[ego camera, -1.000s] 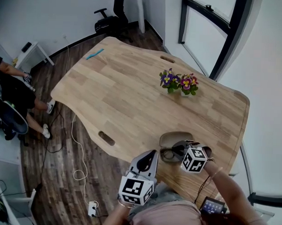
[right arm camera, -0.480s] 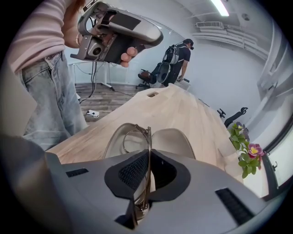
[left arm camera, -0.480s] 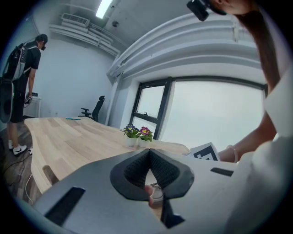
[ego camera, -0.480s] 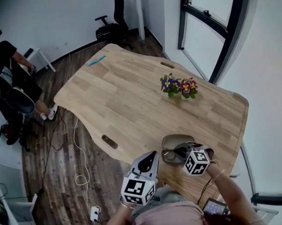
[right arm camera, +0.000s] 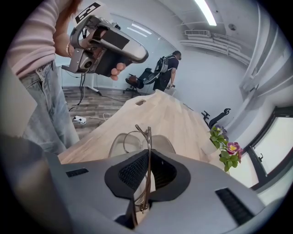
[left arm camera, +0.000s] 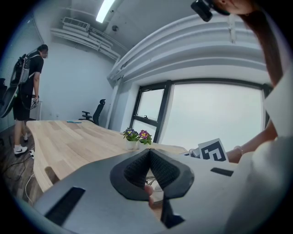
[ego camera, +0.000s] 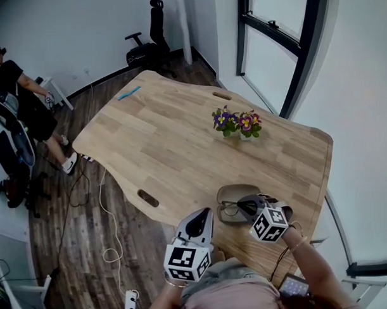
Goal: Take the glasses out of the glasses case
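Observation:
An open beige glasses case [ego camera: 238,189] lies near the front edge of the wooden table [ego camera: 169,137]. My right gripper [ego camera: 243,205] hovers over the case, shut on the thin metal-framed glasses [ego camera: 228,209]. In the right gripper view the glasses [right arm camera: 147,137] stand edge-on between the pads of the right gripper [right arm camera: 146,160], above the case [right arm camera: 163,142]. My left gripper [ego camera: 204,217] is held off the table's front edge, left of the case. In its own view the left gripper [left arm camera: 149,156] is shut with nothing in it.
A pot of purple and pink flowers [ego camera: 236,122] stands mid-table beyond the case. A blue object [ego camera: 128,93] lies at the far left corner. On the left a person [ego camera: 21,97] stands on the floor. Cables and a power strip [ego camera: 130,299] trail below the table.
The head view has shifted slightly. My right gripper stays over the case with the glasses in it. The left gripper has barely moved.

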Motion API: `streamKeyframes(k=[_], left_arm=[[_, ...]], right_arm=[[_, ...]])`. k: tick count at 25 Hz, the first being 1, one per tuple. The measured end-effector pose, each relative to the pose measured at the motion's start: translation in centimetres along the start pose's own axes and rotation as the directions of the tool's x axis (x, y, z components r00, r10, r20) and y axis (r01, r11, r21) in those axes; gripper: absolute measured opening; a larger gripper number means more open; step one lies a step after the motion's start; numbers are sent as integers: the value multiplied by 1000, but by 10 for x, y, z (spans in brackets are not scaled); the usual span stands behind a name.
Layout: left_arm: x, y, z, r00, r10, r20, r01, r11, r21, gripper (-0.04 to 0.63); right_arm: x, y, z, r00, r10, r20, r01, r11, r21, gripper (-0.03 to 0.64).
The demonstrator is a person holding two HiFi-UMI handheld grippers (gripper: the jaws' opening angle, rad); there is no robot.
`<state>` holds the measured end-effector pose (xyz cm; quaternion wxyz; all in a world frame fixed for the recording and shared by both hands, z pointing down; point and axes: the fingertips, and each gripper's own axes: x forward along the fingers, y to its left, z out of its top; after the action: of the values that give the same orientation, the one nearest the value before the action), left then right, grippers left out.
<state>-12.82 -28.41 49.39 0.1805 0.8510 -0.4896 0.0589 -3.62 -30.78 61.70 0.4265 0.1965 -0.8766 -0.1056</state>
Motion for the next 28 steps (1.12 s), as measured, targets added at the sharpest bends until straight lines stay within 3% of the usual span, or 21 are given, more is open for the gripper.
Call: streamKeyframes(k=[15,28], left_arm=[[-23,-22,19,997,53,55,-56,998,40,1],[-37,-59,36,992,84,90,-89,995,47,1]], right_arm=[[-54,-5,21,984,-136,111,122,985,125,12],[-116,-14,37,938,-272,214,207,936,285,14]])
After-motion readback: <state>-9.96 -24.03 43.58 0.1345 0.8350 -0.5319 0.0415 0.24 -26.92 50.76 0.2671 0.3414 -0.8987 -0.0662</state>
